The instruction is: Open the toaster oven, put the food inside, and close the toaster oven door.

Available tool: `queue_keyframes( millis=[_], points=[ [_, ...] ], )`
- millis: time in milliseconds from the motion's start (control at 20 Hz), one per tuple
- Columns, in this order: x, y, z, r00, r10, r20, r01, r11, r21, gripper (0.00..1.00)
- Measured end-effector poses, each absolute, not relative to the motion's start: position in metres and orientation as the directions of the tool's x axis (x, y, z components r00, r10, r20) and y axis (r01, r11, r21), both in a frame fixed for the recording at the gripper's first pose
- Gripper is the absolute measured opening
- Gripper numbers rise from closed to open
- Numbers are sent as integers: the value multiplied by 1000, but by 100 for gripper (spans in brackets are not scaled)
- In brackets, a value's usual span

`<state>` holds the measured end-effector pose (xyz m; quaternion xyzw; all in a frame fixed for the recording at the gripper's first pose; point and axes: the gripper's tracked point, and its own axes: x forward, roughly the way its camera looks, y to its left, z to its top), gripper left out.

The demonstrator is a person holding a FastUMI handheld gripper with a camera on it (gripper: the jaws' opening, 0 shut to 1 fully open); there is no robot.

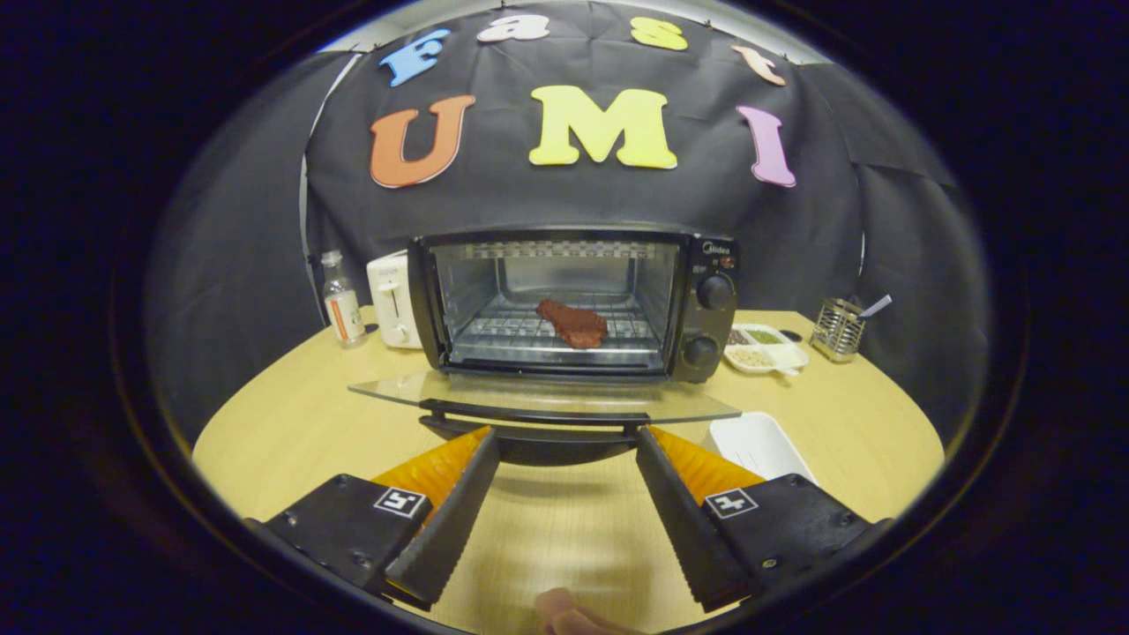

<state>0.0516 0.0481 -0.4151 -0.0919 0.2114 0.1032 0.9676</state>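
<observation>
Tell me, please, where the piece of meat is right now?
The meat lies on the wire rack inside the open toaster oven, beyond the open gripper.

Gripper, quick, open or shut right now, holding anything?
Gripper: open, holding nothing, fingers spread just short of the lowered toaster oven door.

This is a staged demo booth rather than a real kitchen: black cloth (564, 198) hangs creased as a backdrop behind a round, pale wooden table (573, 529). Kitchen things are set out on it like props: a toaster oven (573, 300) with its glass door (542, 397) down, a white toaster (392, 300) and a small bottle (341, 309) to one side, a divided snack dish (764, 346), a wire utensil holder (836, 329) and a white tray (758, 445) to the other
</observation>
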Motion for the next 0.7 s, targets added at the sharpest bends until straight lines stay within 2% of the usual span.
queue_keyframes(
  millis=[300,700],
  points=[
    [74,57,-361,932,131,-339,-216,950,-227,100],
    [126,71,-311,948,79,-308,-146,969,-200,100]
  ],
)
